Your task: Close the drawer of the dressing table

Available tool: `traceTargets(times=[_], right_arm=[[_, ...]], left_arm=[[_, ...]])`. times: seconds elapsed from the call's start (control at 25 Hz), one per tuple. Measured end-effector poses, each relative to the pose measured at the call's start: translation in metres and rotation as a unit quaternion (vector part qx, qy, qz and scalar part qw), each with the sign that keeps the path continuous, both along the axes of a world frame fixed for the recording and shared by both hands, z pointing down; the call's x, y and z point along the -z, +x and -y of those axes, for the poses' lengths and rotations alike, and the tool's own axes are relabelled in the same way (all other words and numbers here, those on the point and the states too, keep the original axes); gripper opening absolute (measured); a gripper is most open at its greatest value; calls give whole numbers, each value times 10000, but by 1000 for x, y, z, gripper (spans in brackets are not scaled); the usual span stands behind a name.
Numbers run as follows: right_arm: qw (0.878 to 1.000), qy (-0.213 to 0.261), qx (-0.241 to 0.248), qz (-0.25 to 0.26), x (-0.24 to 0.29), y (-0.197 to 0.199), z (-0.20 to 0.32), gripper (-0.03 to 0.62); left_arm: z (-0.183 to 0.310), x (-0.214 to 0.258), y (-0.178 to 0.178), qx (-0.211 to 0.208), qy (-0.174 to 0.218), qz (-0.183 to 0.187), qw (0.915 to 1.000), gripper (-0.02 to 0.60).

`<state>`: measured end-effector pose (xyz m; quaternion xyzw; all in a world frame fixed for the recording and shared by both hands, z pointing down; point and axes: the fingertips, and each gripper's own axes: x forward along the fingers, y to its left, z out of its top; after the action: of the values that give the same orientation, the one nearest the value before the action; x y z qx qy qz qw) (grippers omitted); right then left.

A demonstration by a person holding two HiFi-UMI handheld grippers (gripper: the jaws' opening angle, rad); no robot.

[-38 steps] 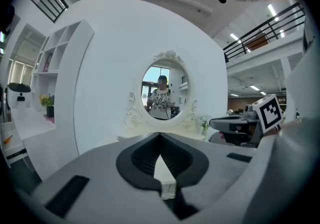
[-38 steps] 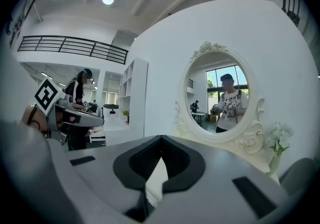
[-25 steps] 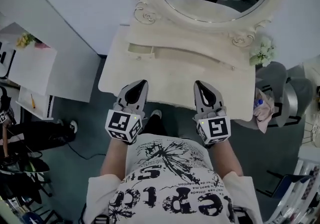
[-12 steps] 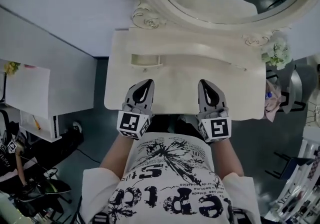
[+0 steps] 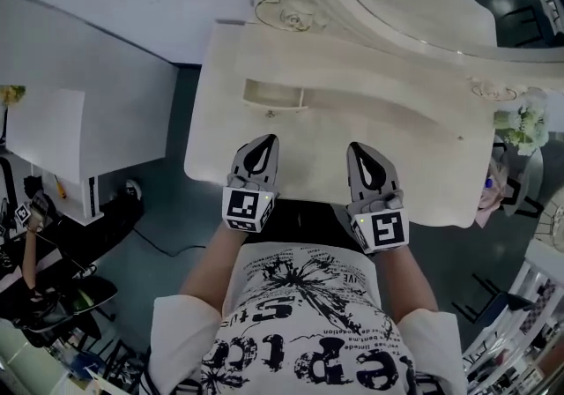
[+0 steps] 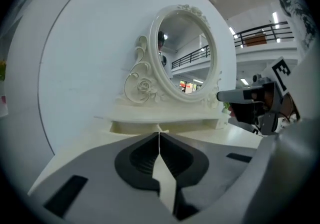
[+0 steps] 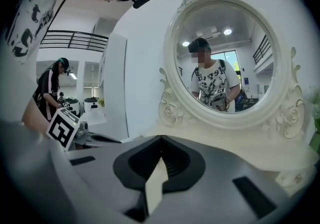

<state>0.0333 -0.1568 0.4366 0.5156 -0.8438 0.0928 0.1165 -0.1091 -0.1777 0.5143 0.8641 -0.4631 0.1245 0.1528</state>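
The cream dressing table (image 5: 414, 168) carries an oval mirror (image 5: 414, 5). On its raised back shelf a small drawer (image 5: 273, 94) stands pulled out; the left gripper view shows this drawer (image 6: 134, 127) just beyond the jaws. My left gripper (image 5: 264, 139) hovers over the table's front edge, in line with the drawer and apart from it, shut and empty. My right gripper (image 5: 357, 147) is beside it over the front edge, also shut and empty. The left gripper (image 6: 159, 133) and the right gripper (image 7: 161, 139) each show their jaws pressed together.
White flowers (image 5: 522, 124) stand at the table's right end. A white cabinet (image 5: 53, 133) is on the left, with dark floor between it and the table. The other gripper (image 6: 252, 99) shows at the right of the left gripper view. A second person (image 7: 50, 93) stands in the background.
Both grippers have come down and a little forward over the table's front edge, staying shut. The head view has shifted, so the table looks larger and the mirror sits further up and right.
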Motion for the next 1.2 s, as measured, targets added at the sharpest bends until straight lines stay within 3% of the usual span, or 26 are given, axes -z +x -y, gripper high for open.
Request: traceTargets(times=[0.24, 0.36, 0.76, 0.92, 1.2], right_arm=[[9991, -350, 203, -132, -39, -7, 12, 14], [9982, -544, 206, -146, -55, -6, 15, 14], [9962, -863, 134, 13, -70, 3, 17, 14], [9963, -850, 157, 24, -70, 3, 17, 14], [9968, -794, 87, -16, -69, 5, 21, 14]], left_arm=[[21, -50, -14, 510, -520, 142, 9972, 8], [27, -64, -12, 504, -744, 65, 9959, 115], [49, -80, -17, 835, -912, 407, 9915, 114], [52, -82, -16, 819, -990, 321, 9912, 109], [55, -84, -12, 665, -1063, 478, 9910, 104]])
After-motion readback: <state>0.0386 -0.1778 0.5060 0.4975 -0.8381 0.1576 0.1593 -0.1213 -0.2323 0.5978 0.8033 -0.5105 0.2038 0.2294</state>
